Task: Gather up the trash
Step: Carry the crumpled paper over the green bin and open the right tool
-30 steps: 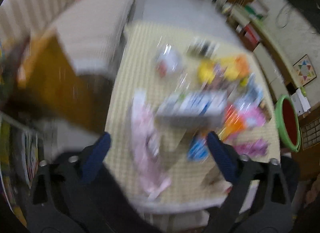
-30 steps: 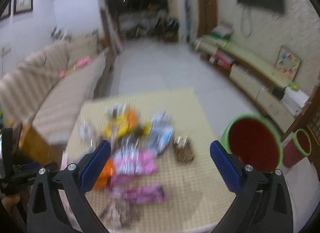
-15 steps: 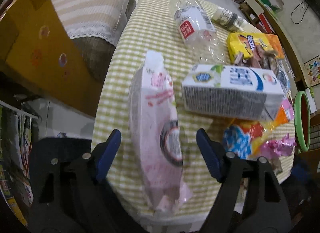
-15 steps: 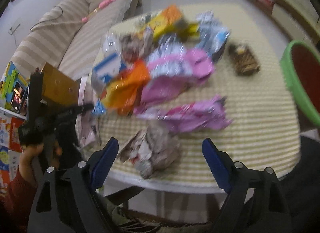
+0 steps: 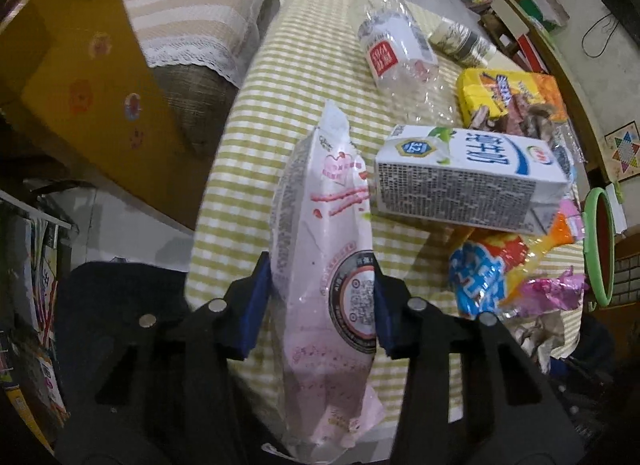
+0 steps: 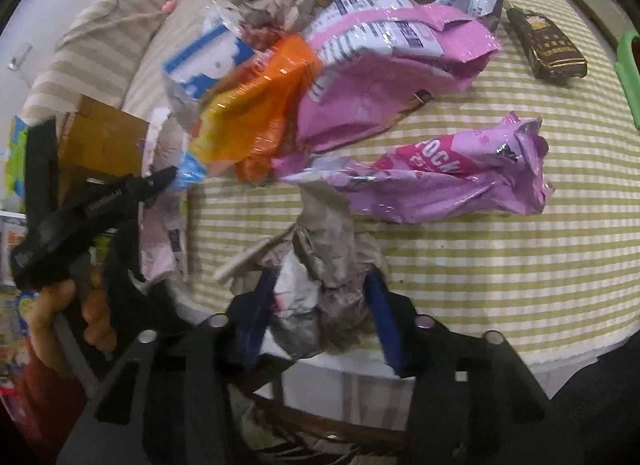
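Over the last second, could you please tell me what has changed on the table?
Both tongs came down with jaws closing. The left tongs now pinch the pink wrapper; the right tongs close around the crumpled grey paper, pads against it. The milk carton, clear bottle and other wrappers stayed put.

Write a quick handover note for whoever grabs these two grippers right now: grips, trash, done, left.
Left gripper: jaws closing around the long pale pink plastic wrapper at the table edge.
Right gripper: jaws closing around the crumpled grey paper wad.
Done: nothing visibly binned.
Left: milk carton, clear bottle, orange bag, pink wrappers, all on the checked tablecloth. Green-rimmed bin stands beside the table.
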A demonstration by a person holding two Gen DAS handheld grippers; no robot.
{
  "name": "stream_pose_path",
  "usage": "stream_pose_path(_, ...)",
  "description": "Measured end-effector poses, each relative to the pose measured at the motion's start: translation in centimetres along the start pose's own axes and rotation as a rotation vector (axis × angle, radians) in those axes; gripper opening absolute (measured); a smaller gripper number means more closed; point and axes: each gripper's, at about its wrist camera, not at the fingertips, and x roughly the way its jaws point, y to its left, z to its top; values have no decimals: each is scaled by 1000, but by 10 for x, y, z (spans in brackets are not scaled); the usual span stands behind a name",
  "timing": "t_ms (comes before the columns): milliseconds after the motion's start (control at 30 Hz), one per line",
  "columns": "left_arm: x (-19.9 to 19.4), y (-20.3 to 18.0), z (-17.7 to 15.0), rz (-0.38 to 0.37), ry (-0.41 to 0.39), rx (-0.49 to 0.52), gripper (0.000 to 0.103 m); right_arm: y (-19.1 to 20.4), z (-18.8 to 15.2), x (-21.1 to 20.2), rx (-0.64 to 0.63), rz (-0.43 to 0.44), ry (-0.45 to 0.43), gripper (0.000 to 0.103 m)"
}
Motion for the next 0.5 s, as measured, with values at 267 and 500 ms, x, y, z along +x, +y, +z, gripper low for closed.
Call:
stream_pose_path(267, -76, -17, -9, -14, -185, 34, 44, 2, 8, -79, -5, 61, -170, 42)
stream_pose_path(500, -117, -115, 17, -173, -315, 238, 44, -37, 13, -143, 78, -71, -441, 43)
